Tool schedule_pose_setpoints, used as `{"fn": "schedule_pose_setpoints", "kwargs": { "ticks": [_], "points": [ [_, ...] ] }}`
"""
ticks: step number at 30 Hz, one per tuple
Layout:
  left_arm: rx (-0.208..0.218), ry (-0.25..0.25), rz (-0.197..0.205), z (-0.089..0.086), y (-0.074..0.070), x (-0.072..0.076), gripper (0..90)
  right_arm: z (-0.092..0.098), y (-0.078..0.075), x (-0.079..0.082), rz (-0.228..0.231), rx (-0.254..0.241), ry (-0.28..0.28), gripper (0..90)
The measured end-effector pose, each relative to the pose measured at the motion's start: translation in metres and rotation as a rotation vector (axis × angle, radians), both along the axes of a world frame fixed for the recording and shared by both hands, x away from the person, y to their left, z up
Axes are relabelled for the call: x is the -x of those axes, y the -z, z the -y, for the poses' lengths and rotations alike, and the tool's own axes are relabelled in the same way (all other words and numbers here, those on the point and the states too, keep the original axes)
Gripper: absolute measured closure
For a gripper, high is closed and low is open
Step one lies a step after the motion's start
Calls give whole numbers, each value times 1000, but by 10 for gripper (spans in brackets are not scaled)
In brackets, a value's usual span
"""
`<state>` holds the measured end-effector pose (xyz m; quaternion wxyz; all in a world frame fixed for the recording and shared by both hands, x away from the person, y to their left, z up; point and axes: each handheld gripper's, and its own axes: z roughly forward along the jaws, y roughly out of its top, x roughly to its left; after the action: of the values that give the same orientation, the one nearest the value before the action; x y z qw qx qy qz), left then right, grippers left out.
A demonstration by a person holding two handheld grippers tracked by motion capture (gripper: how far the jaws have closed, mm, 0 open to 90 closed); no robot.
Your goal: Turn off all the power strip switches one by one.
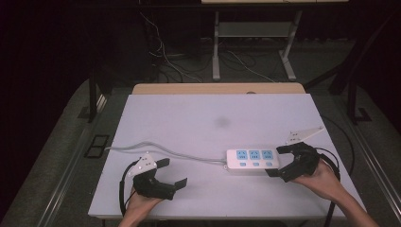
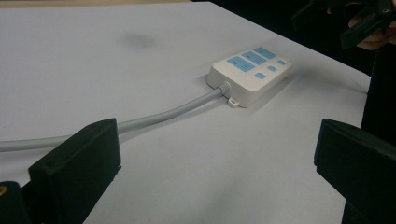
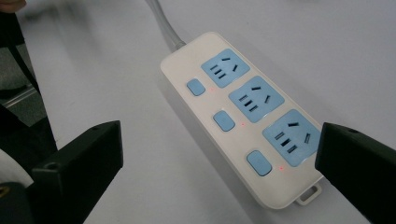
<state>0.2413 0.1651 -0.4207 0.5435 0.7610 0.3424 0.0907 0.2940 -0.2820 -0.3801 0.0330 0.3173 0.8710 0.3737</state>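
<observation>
Two grippers work over a white table point(image 1: 189, 118). The left gripper point(image 1: 171, 173) hangs low above the near left part of the tabletop, its jaws spread wide with nothing between them. In the left gripper view the grey cord point(image 2: 154, 114) runs past just beyond the left jaw, apart from it, and leads on to the power strip point(image 2: 250, 74) well ahead and to the right of this gripper.

The power strip point(image 1: 251, 160) lies flat, white with three blue sockets and three blue buttons. The right gripper point(image 1: 279, 161) stands at its right end, jaws wide open, one on each side of that end and gripping nothing. In the right gripper view the strip point(image 3: 243, 116) runs away between the jaws, its nearest socket just beside the right jaw; whether that jaw touches it I cannot tell. Small red lights show beside the buttons.
</observation>
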Motion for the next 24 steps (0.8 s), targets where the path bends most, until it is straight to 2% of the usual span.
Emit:
{"fn": "schedule_pose_setpoints", "kwargs": {
  "ticks": [17, 19, 20, 22, 24],
  "points": [
    [-3, 7, -1, 1, 0, 0, 0, -1, 2, -17, -38, 44, -27, 8],
    [-4, 7, -1, 0, 0, 0, 0, 0, 3, -20, -40, 52, -28, 39],
    [-4, 6, -1, 0, 0, 0, 0, 1, 3, -20, -35, 50, -37, 88],
    [-4, 8, 0, 0, 0, 0, 0, 3, 3, -22, -37, 44, -36, 98],
    [2, 5, 3, 0, 0, 1, 0, 6, 3, -23, -41, 36, -49, 190]
  ]
}}
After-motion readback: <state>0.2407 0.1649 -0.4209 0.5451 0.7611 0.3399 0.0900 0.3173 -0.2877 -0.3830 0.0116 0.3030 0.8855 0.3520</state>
